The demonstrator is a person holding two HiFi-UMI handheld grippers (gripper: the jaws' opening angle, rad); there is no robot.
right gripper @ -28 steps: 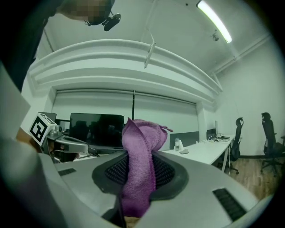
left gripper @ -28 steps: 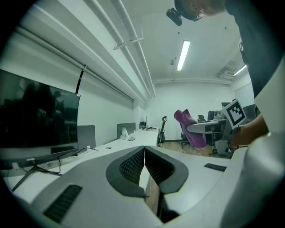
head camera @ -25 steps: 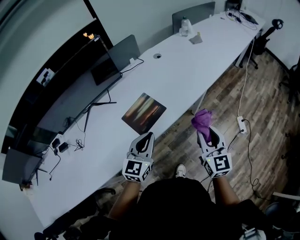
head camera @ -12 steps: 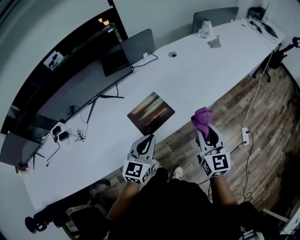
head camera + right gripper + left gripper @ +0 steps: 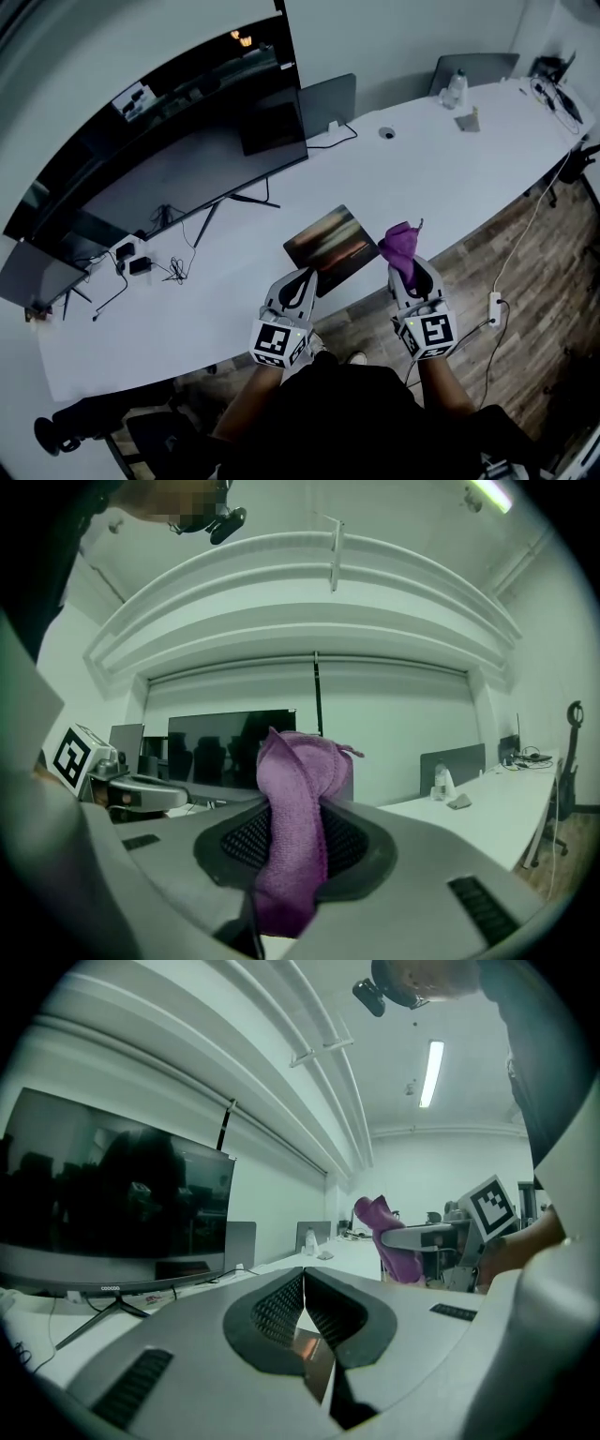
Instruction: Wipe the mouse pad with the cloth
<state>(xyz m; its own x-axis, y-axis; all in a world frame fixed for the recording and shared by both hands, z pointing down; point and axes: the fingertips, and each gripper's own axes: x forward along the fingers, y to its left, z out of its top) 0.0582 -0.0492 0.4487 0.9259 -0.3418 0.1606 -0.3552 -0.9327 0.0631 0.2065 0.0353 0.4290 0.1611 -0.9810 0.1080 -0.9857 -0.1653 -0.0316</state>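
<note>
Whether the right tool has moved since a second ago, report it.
Yes. The right tool with the cloth has closed in on the mouse pad, from over the floor to the table edge.

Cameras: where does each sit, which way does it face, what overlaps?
Head view: on the head, steeply down at table, mouse pad; shows forearms, left gripper, right gripper.
Left gripper view: along its shut jaws, across the table; right gripper beyond.
Right gripper view: along jaws shut on cloth, toward monitor.
Shared: cloth, monitor in all three.
</note>
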